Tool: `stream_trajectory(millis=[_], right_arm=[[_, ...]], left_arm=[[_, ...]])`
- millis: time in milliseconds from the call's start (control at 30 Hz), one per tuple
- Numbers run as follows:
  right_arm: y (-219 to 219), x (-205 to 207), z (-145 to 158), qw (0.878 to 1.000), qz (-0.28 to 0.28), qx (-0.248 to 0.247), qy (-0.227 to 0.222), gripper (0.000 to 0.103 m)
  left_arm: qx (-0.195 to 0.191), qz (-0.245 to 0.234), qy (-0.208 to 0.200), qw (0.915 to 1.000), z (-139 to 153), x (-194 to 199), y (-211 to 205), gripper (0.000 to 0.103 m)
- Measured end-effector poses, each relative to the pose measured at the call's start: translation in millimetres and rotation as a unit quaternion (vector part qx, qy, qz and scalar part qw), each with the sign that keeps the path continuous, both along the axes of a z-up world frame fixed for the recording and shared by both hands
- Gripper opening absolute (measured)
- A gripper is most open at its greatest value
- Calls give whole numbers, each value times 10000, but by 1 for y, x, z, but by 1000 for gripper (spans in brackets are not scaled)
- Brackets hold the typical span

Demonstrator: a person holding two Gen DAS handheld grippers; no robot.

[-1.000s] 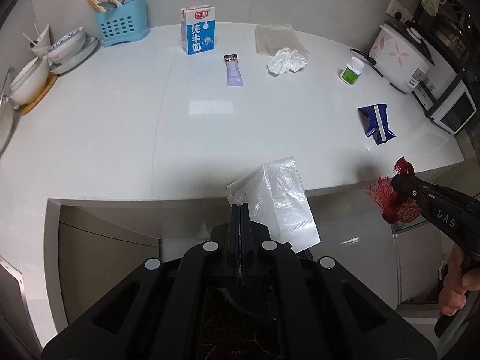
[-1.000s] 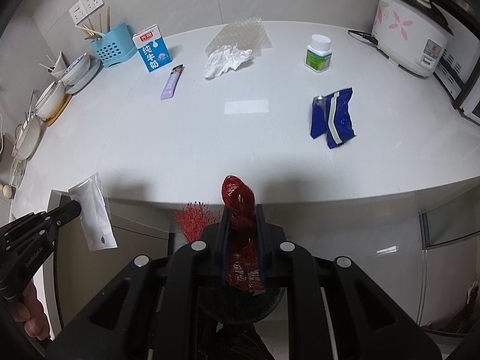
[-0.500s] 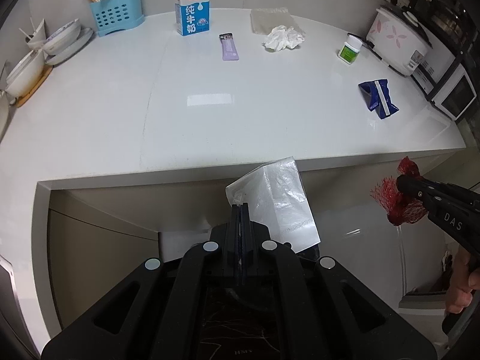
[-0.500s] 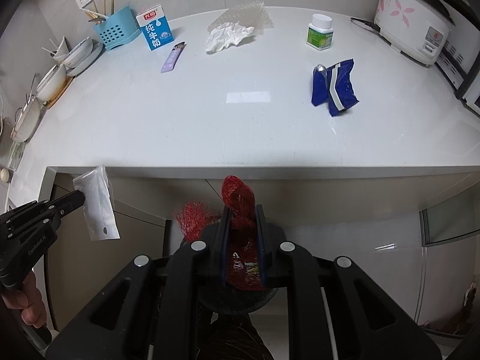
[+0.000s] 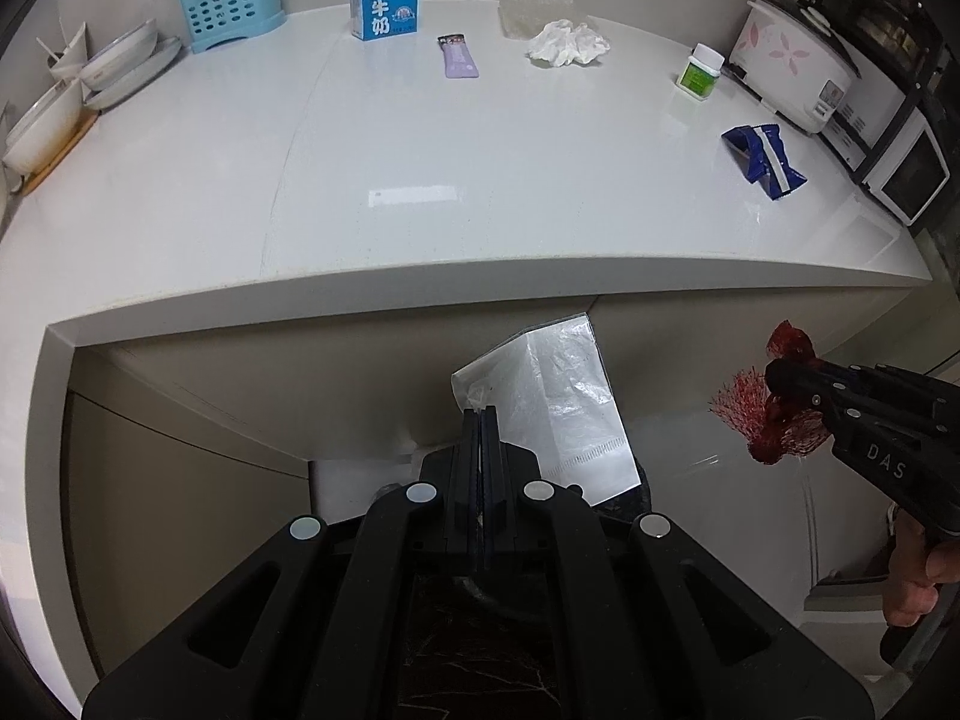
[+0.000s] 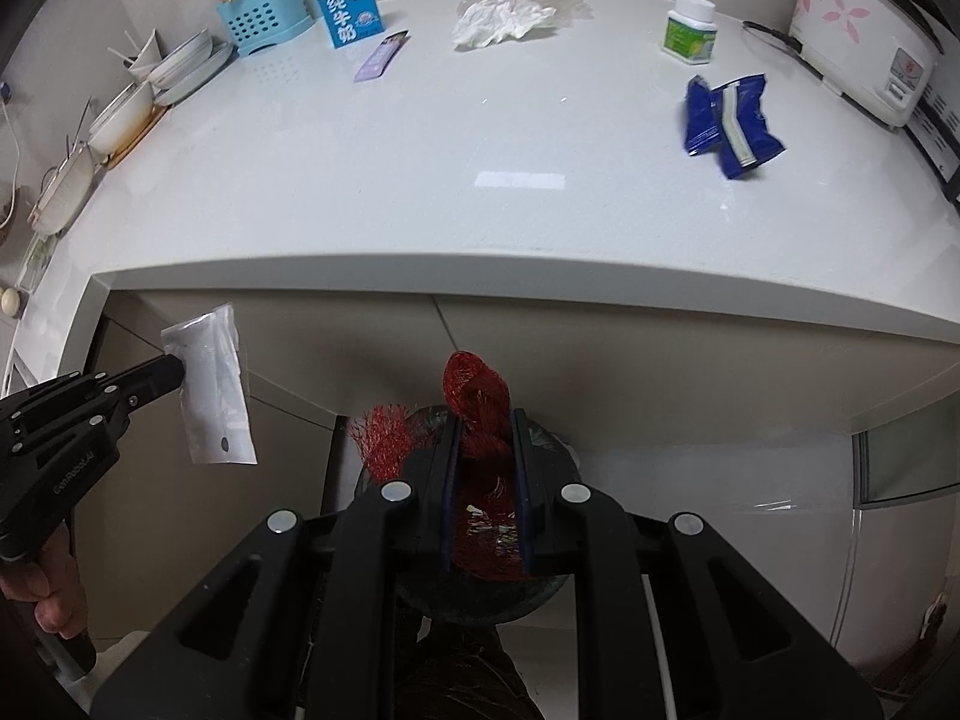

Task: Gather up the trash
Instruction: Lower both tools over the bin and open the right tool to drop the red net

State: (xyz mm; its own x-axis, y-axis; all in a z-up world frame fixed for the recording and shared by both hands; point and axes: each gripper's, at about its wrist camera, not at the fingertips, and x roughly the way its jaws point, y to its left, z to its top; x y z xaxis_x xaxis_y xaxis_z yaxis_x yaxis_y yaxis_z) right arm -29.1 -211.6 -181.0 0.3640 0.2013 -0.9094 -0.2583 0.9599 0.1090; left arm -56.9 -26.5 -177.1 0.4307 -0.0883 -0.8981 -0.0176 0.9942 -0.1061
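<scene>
My left gripper (image 5: pixel 480 420) is shut on a clear plastic bag (image 5: pixel 558 402), held below the front edge of the white counter (image 5: pixel 420 192); the bag also shows in the right wrist view (image 6: pixel 213 384). My right gripper (image 6: pixel 485 426) is shut on a red mesh net (image 6: pixel 477 396), also below the counter edge, over a dark round bin (image 6: pixel 480 594). The net also shows in the left wrist view (image 5: pixel 774 420). On the counter lie a blue wrapper (image 6: pixel 726 120), a crumpled white tissue (image 6: pixel 498 15), a purple sachet (image 6: pixel 381 57) and a milk carton (image 6: pixel 347 3).
A green-labelled pill bottle (image 6: pixel 690 30) and a rice cooker (image 6: pixel 864 36) stand at the right. A blue utensil holder (image 6: pixel 264 15) and stacked bowls (image 6: pixel 180 60) sit at the back left. A microwave (image 5: pixel 906 174) stands far right. Cabinet fronts (image 5: pixel 180 480) lie below the counter.
Both grippers have pulled back and down from the counter, each still holding its item. The counter edge now sits higher in both views.
</scene>
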Motion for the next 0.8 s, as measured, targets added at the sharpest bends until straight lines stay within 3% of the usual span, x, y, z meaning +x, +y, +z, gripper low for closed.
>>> stream_trajectory(millis=[433,800], right_arm=[[18,1,-42,9995,193,168,163,16],[42,-5,-99,9974,572,-91,418,16]], left_arm=[[55,46,143,9999,-51,-11,17,0],[197,-22,259,9995,-73,-12,24,0]])
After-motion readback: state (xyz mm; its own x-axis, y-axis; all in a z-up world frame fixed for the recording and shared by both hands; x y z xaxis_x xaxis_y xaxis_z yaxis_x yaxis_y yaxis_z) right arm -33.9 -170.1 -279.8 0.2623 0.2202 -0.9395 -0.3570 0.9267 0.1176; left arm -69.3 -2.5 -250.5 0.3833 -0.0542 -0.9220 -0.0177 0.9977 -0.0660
